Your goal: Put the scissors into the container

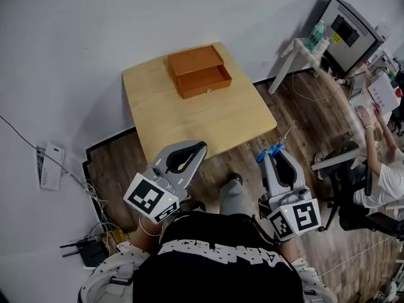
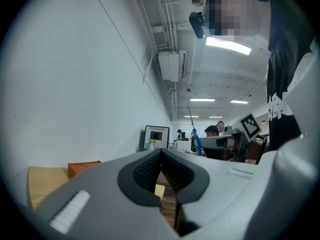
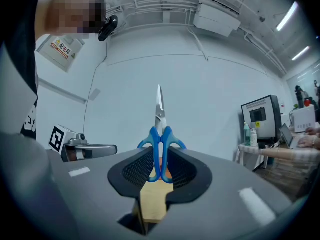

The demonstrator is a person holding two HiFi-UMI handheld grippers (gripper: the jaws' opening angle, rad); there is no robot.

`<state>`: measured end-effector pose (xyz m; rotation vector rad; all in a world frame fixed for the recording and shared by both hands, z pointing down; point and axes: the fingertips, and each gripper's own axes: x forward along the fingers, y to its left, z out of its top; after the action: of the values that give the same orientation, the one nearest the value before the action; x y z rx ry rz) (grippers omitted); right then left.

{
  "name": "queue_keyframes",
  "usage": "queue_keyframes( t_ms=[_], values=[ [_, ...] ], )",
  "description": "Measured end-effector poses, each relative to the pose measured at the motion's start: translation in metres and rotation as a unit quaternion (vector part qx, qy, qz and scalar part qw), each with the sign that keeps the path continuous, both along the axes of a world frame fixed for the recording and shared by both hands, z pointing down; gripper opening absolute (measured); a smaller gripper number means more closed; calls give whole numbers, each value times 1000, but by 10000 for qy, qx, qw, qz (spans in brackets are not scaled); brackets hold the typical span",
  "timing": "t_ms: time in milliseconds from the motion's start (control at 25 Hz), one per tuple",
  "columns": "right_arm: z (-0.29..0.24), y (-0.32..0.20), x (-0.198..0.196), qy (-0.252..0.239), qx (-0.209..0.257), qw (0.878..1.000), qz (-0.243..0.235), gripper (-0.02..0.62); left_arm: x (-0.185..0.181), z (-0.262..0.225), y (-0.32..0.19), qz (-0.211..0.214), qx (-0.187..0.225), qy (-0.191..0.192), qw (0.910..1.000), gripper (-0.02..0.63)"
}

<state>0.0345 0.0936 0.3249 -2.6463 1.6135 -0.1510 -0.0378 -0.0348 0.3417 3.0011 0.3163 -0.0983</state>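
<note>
Wearer's body: a dark top with pale lettering filled the bottom of the head view, with both forearms reaching forward.
Left gripper (image 1: 199, 146): its grey jaws were closed together at the tips with nothing between them. It pointed level, and in the head view its tips lay over the near edge of the table (image 1: 189, 122).
Right gripper (image 1: 273, 151): its jaws were clamped on the blue handles of the scissors (image 1: 278, 144), one pad on each side. It was level and sat to the right of the table, above the wooden floor (image 1: 303, 115).
Scissors: held in that right claw, blades together and sticking out past the jaw tips. In the right gripper view the scissors (image 3: 161, 131) stood blade-up against a pale wall.
Container (image 1: 199, 71): an orange-brown wooden box on the far part of the table, with its lower drawer pulled out toward the wearer. It was well apart from the scissors.
Marker cubes: one black-and-white cube (image 1: 151, 197) was on the left gripper and another (image 1: 297, 218) on the right.
Background: a seated person (image 1: 382, 172) was at a desk on the right, near a monitor (image 1: 350, 30).
</note>
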Motion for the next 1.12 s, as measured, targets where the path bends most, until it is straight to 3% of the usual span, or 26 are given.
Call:
queue_keyframes(
  t_ms=[720,1120],
  values=[
    [11,-56,81,-192,-4,9960,-876,101,56,-1,-42,-857,97,-160,9961,2],
    [15,-92,124,-313,109,9899,-1380,101,79,-7,-66,-1394,225,-238,9897,2]
  ],
)
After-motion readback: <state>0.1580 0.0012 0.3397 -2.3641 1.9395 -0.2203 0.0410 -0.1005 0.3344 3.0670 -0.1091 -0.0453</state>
